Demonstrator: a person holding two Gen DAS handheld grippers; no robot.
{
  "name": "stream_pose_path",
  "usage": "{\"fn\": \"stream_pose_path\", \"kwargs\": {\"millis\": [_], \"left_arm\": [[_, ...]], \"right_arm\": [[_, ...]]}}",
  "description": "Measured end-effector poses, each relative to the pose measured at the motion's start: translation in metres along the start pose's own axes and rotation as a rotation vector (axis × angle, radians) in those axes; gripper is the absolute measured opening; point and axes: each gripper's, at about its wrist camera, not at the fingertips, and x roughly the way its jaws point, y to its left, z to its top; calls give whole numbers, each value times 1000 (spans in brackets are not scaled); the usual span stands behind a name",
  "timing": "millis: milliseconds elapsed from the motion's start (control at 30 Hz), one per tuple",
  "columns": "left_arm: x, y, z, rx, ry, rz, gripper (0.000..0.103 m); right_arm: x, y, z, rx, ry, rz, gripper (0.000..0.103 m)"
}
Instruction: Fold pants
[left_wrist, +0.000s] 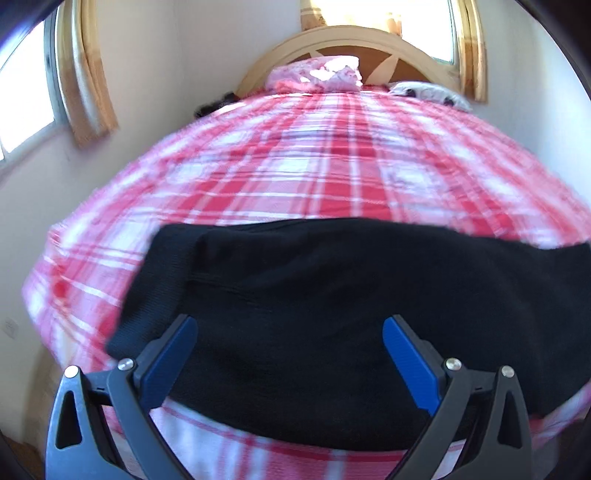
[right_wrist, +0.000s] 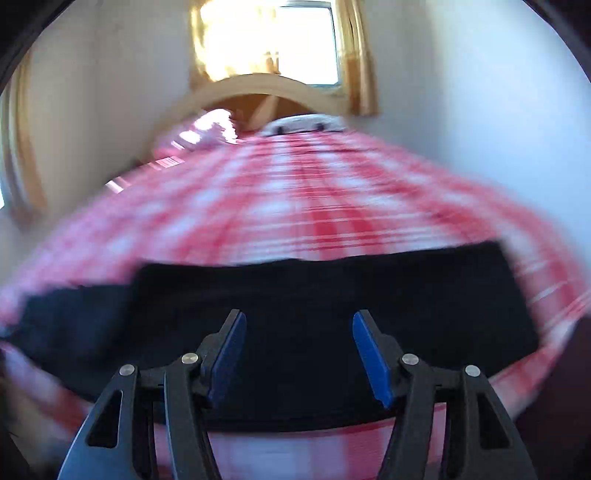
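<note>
Black pants (left_wrist: 332, 302) lie across the near end of a bed with a red and white plaid cover (left_wrist: 314, 166). In the left wrist view their ribbed waistband (left_wrist: 155, 280) is at the left end. My left gripper (left_wrist: 290, 325) is open and empty, just above the near part of the pants. In the right wrist view the pants (right_wrist: 295, 291) stretch across the frame, with a squared end at the right. My right gripper (right_wrist: 297, 319) is open and empty above their middle. Both views are blurred.
A wooden headboard (left_wrist: 332, 40) stands at the far end with a pink pillow (left_wrist: 317, 74) and a white patterned pillow (left_wrist: 428, 92). Curtained windows are on the left wall (left_wrist: 33, 92) and behind the headboard. White walls flank the bed.
</note>
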Motion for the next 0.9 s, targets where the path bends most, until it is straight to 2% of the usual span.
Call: {"fn": "stream_pose_path", "kwargs": {"millis": [33, 100, 133, 167, 233, 467, 533, 567, 600, 633, 700, 733, 800, 833, 900], "left_arm": [[4, 6, -3, 9, 8, 36, 102], [9, 29, -7, -44, 12, 20, 102], [10, 38, -8, -66, 17, 17, 103], [13, 49, -9, -76, 25, 26, 103], [15, 61, -10, -58, 24, 37, 103], [9, 76, -6, 25, 20, 55, 103], [-5, 72, 1, 55, -35, 62, 103], [-15, 70, 4, 77, -85, 86, 102], [-29, 69, 8, 101, -147, 90, 103], [-35, 70, 11, 105, -173, 79, 103], [-44, 81, 17, 67, -193, 64, 103], [-44, 87, 19, 42, -193, 65, 103], [-42, 109, 20, -44, -172, 94, 103], [-40, 118, 18, -74, -159, 109, 102], [-35, 134, 11, -128, -129, 138, 102]], "right_arm": [[7, 3, -5, -55, 4, -62, 62], [25, -13, -18, -59, 84, -174, 64], [23, -38, -23, 59, 58, -99, 70], [24, -56, -27, 155, 59, -81, 74], [22, -90, -29, 246, 59, -93, 74], [32, -111, -26, 223, 118, -134, 79], [24, -107, -15, 250, 97, -180, 79], [16, -96, -11, 224, 60, -167, 79], [4, -79, -7, 178, 14, -105, 79], [-5, -54, -4, 123, -17, -7, 79], [-12, -10, 0, 43, -23, 148, 79], [-15, 22, 2, -15, -18, 245, 79], [-20, 63, 0, -77, -15, 370, 79], [-20, 89, 1, -104, -3, 475, 79], [-17, 124, -1, -130, 26, 620, 79]]}}
